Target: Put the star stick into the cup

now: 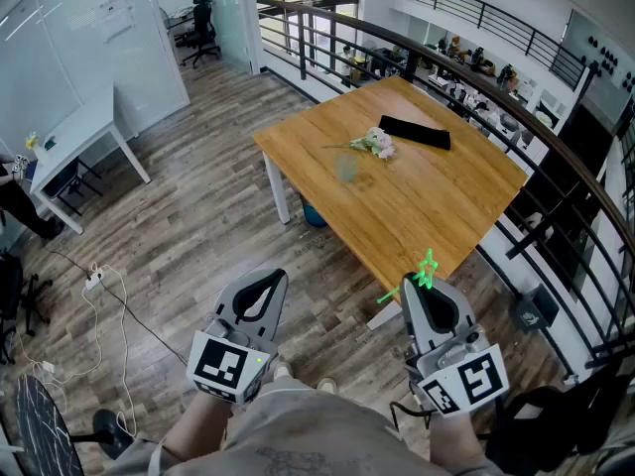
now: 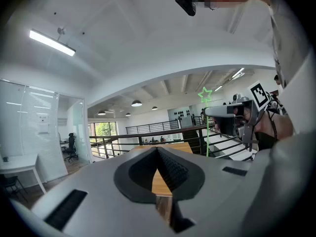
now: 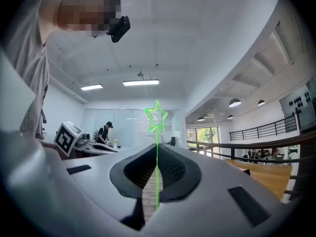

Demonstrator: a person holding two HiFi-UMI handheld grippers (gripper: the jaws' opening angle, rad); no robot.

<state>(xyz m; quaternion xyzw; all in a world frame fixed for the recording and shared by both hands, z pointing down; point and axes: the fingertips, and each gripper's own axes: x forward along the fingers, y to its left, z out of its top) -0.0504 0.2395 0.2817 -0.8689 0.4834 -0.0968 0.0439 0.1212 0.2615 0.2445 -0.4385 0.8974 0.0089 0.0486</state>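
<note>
The green star stick (image 1: 427, 266) is clamped in my right gripper (image 1: 427, 291), which is shut on its thin shaft; the star end points toward the table. In the right gripper view the star (image 3: 156, 116) stands above the closed jaws of that gripper (image 3: 157, 154). My left gripper (image 1: 260, 286) is held low beside it, shut with nothing between its tips (image 2: 158, 152). From the left gripper view, the star stick (image 2: 205, 95) and the right gripper (image 2: 232, 117) show at the right. A pale translucent cup (image 1: 346, 170) stands on the wooden table (image 1: 437, 206), well ahead of both grippers.
On the table lie a small bunch of flowers (image 1: 375, 143) and a flat black object (image 1: 415, 132). A black railing (image 1: 556, 167) curves round the table's far and right sides. A white desk (image 1: 74, 132) stands at the left; cables (image 1: 99, 286) lie on the wood floor.
</note>
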